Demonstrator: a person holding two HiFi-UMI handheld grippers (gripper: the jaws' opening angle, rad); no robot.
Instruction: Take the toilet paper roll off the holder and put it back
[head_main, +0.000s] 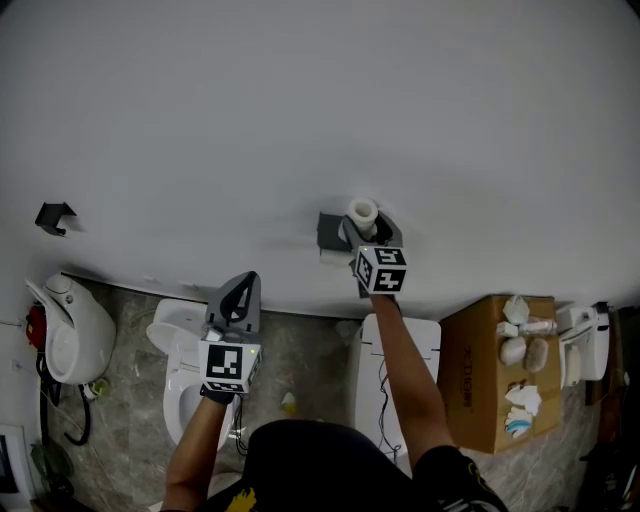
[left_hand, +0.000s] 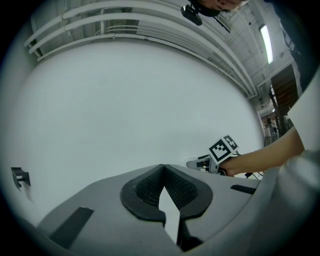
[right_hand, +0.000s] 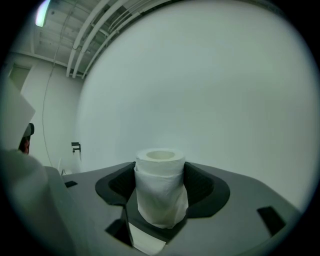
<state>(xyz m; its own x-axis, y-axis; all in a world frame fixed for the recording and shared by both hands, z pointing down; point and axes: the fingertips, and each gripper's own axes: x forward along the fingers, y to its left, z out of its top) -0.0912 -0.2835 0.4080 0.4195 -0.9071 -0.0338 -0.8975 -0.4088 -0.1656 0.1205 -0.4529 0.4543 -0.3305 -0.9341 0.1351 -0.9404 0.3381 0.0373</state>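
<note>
Head view, looking steeply down a bare white wall (head_main: 300, 110): the right hand-held gripper (head_main: 366, 228) reaches to a dark grey holder (head_main: 333, 230) fixed on the wall, and its fingers cover most of the holder. Only the top end of the toilet paper roll (head_main: 363, 212) shows above them. The right gripper view is clearer: the toilet paper roll (right_hand: 160, 195) stands on end between the jaws of the right hand-held gripper (right_hand: 160, 170), both pads pressed against its sides, with a loose sheet (right_hand: 145, 242) hanging below. Whether the roll rests on the holder or is lifted clear of it cannot be made out. The left hand-held gripper (head_main: 243, 285) is held well apart to the left; in the left gripper view, the left hand-held gripper (left_hand: 163, 170) has its tips pressed together with nothing between them. A cardboard box (head_main: 480, 390) on the floor at right holds several white objects (head_main: 522, 350), too small to identify. A white toilet (head_main: 180, 370) below the left arm is partly hidden by it, and the person's body cuts off the lower edge.
</note>
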